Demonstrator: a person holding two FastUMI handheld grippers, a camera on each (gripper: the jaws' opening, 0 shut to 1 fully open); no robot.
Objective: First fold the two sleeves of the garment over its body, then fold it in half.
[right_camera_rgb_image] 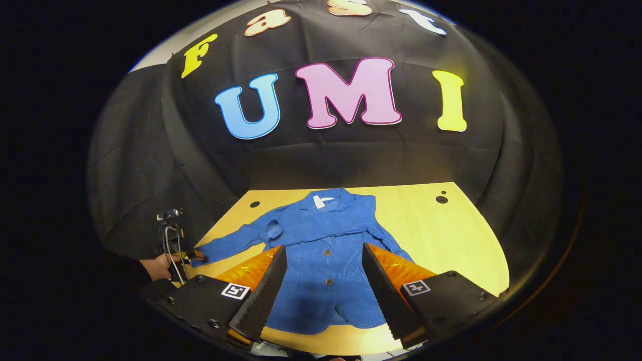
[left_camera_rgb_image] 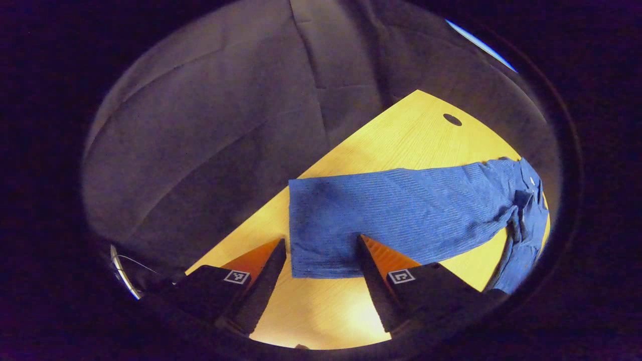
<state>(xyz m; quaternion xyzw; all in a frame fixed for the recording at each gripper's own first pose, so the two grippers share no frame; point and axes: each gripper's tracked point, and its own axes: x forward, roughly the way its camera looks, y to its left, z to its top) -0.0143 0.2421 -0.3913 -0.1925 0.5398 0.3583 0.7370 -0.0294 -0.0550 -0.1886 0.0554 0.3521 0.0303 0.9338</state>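
Left tongs (left_camera_rgb_image: 321,245) stand wide open, low over the cuff (left_camera_rgb_image: 316,250) of one sleeve (left_camera_rgb_image: 401,205). The cuff lies flat between the two tips, but they do not pinch it yet. From the right gripper view you can see these same tongs far off at the sleeve end, with a hand (right_camera_rgb_image: 159,265) holding them.

Right tongs (right_camera_rgb_image: 323,250) are wide open too. They hang above the lower front of the jacket (right_camera_rgb_image: 326,235) and hold nothing.

The blue jacket lies face up on the yellow table (right_camera_rgb_image: 451,235), with its collar toward the black wall. One sleeve sticks out to the side. The other one looks already laid across the chest, though I cannot be sure.

I think the jacket is soft and light. It will bend and droop when lifted, and it will not break. The cloth looks a bit rough, so it should not slip out of the tips. It may drag or bunch up on the table if pulled too low.

A good place to take hold is the cuff, right at its edge. Then the sleeve can be lifted and laid over the buttons (right_camera_rgb_image: 327,253). For the fold in half, the bottom corners look like the best spots.
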